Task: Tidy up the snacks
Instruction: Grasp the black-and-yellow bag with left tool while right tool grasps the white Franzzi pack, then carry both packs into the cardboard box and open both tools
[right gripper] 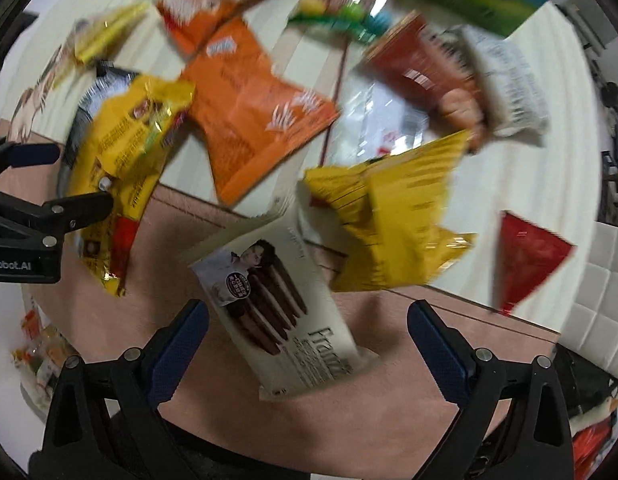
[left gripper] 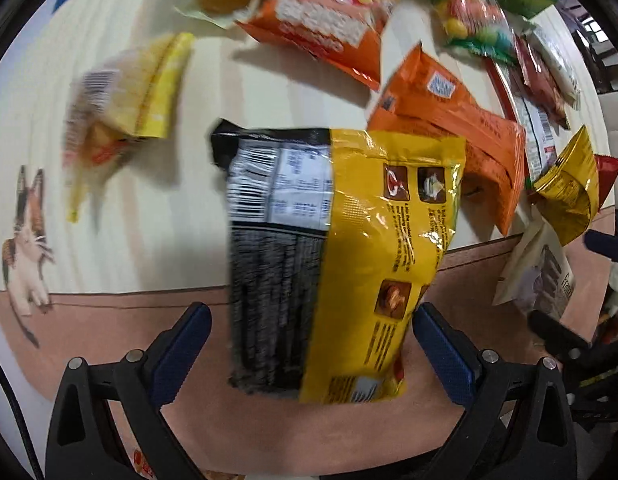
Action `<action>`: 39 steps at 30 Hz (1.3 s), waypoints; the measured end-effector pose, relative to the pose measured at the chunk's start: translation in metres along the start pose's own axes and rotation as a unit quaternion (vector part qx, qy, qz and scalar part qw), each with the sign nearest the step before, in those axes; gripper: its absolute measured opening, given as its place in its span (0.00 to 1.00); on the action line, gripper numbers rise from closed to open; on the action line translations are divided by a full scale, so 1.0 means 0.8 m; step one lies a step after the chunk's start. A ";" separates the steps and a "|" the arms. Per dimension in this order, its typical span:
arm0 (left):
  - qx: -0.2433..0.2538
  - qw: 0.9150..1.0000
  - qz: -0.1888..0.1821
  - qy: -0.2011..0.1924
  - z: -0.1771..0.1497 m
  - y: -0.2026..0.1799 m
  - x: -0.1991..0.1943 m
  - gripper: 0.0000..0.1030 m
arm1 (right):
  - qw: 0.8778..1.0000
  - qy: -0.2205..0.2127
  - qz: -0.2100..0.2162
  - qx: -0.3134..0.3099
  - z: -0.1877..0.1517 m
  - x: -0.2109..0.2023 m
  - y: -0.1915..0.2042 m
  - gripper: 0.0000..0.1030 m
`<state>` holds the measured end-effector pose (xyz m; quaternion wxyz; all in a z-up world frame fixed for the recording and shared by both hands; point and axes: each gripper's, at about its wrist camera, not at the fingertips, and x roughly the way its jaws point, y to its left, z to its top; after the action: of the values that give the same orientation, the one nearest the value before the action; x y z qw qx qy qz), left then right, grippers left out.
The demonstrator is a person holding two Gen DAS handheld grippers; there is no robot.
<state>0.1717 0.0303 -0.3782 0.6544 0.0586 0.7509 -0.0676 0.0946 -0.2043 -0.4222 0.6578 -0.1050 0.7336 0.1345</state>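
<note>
Basically both sets of fingers wide, holding nothing: left gripper [left gripper: 311, 354] straddles yellow-black bag [left gripper: 341, 248], right gripper [right gripper: 307, 350] straddles Franzzi pack [right gripper: 281, 316]; slick foil may slip on closing.

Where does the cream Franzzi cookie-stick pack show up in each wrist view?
Left wrist: cream Franzzi pack near the right edge, partly cut off, below a yellow bag.
Right wrist: the same pack lies centre-low, between the open right gripper fingers.
Shared landmark: the black-and-yellow bag, ahead of the open left gripper.
</note>
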 end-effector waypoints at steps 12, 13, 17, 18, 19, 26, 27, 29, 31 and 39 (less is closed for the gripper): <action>-0.069 0.997 -0.032 -0.001 -0.036 0.024 0.016 0.89 | 0.965 0.033 0.114 0.234 -0.020 0.079 -0.036 0.75; -0.069 0.997 -0.031 -0.003 -0.040 0.025 0.018 0.89 | 0.954 0.037 0.134 0.265 -0.025 0.085 -0.042 0.75; -0.067 0.997 -0.026 -0.008 -0.047 0.020 0.019 0.89 | 0.943 0.037 0.156 0.290 -0.035 0.105 -0.047 0.81; -0.066 0.997 -0.025 -0.009 -0.042 0.012 0.026 0.89 | 0.947 0.035 0.148 0.282 -0.037 0.102 -0.045 0.81; -0.065 0.998 -0.024 -0.011 -0.035 0.014 0.029 0.89 | 0.952 0.035 0.137 0.272 -0.038 0.105 -0.042 0.81; -0.068 0.997 -0.010 -0.031 -0.053 -0.001 0.031 0.88 | 0.974 0.050 0.052 0.213 -0.047 0.138 -0.009 0.80; -0.068 0.997 -0.008 -0.032 -0.058 -0.004 0.031 0.88 | 0.975 0.051 0.043 0.212 -0.050 0.143 -0.007 0.77; -0.072 0.997 -0.004 -0.036 -0.066 -0.008 0.030 0.87 | 0.975 0.048 0.031 0.216 -0.060 0.143 -0.002 0.67; -0.073 0.997 0.004 -0.039 -0.072 -0.014 0.030 0.87 | 0.975 0.045 0.015 0.217 -0.069 0.145 0.014 0.65; -0.071 0.996 0.004 -0.059 -0.120 -0.024 0.012 0.87 | 0.968 0.020 0.021 0.250 -0.111 0.171 0.025 0.63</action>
<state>0.0734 0.0288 -0.3744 0.7001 0.0113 0.7138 -0.0149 -0.0106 -0.2119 -0.5485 0.6454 0.0756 0.7590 -0.0410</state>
